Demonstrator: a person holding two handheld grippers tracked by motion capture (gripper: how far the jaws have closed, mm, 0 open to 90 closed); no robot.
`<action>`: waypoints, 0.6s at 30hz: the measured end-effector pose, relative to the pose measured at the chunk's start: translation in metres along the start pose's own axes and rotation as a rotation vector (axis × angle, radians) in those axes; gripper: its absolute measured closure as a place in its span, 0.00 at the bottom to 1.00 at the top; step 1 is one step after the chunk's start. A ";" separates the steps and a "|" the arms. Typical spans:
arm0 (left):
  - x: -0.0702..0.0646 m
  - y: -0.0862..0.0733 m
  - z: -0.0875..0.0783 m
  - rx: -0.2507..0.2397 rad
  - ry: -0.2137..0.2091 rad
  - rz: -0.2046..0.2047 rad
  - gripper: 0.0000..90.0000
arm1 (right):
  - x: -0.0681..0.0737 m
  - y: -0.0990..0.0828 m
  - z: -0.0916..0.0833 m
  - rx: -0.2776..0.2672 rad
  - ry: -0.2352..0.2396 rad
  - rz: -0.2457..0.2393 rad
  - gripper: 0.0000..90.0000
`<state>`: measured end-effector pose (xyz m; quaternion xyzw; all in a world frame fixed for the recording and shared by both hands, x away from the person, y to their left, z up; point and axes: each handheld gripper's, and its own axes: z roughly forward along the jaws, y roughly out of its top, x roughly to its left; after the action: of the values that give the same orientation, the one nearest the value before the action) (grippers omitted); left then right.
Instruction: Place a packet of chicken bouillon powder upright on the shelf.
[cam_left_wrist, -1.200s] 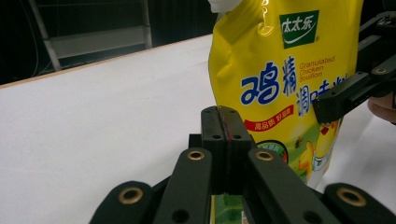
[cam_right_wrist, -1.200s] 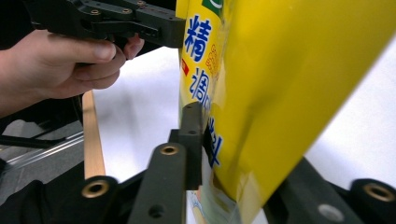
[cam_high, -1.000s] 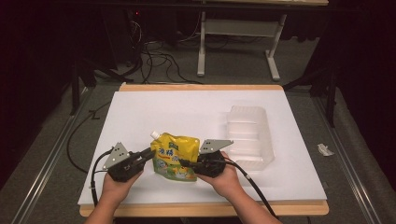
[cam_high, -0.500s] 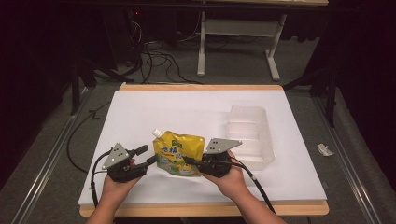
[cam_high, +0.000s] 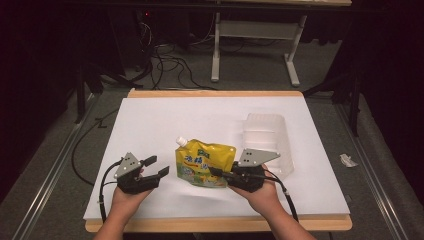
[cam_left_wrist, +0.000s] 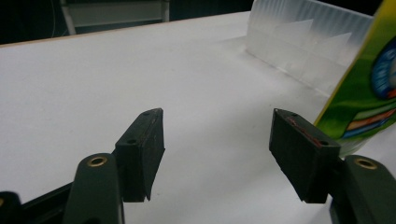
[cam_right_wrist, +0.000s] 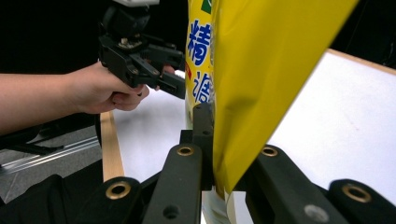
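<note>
Nearest the person, the left tongs (cam_high: 156, 166) sit low over the white worktop (cam_high: 160, 125), their jaws spread wide with nothing between them; they have just been opening. In the left gripper view the two black pads (cam_left_wrist: 149, 140) stand well apart over bare white surface, and the edge of the yellow pouch (cam_left_wrist: 369, 93) rises just beyond the right-hand pad, close to it but not touched.

The right tongs (cam_high: 216, 172) are clamped on the pouch (cam_high: 205, 164) at its lower right edge. The right gripper view shows the jaws pinched together on the thin foil (cam_right_wrist: 252, 88), which stands up out of them like a sail. In that view the left tongs (cam_right_wrist: 173, 70) appear farther off, in the person's left hand (cam_right_wrist: 100, 88).

The pouch hangs between the two tongs, near the front middle of the worktop, a little toward the right hand. It is a glossy yellow spouted pouch with a green band, blue characters and a white screw cap (cam_high: 181, 142). Its long axis runs from lower right to upper left in the high view, with the cap pointing away from the person and to the left.

Beyond it, on the right half of the worktop, lies a clear plastic tray (cam_high: 265, 131), just behind the right tongs.
</note>
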<state>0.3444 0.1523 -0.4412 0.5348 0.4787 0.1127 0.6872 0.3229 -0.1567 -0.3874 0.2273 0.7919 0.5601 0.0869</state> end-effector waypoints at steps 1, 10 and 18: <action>0.000 -0.001 0.001 0.005 0.007 -0.004 0.40 | 0.000 0.001 -0.003 -0.003 -0.002 0.000 0.96; 0.003 -0.003 0.002 0.004 0.016 0.004 0.41 | -0.008 0.008 -0.031 -0.058 -0.029 -0.001 0.96; 0.002 -0.005 0.003 0.014 0.011 0.005 0.41 | -0.018 0.018 -0.055 -0.111 -0.071 -0.008 0.96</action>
<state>0.3456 0.1500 -0.4462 0.5403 0.4816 0.1140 0.6806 0.3214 -0.2068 -0.3534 0.2386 0.7569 0.5944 0.1295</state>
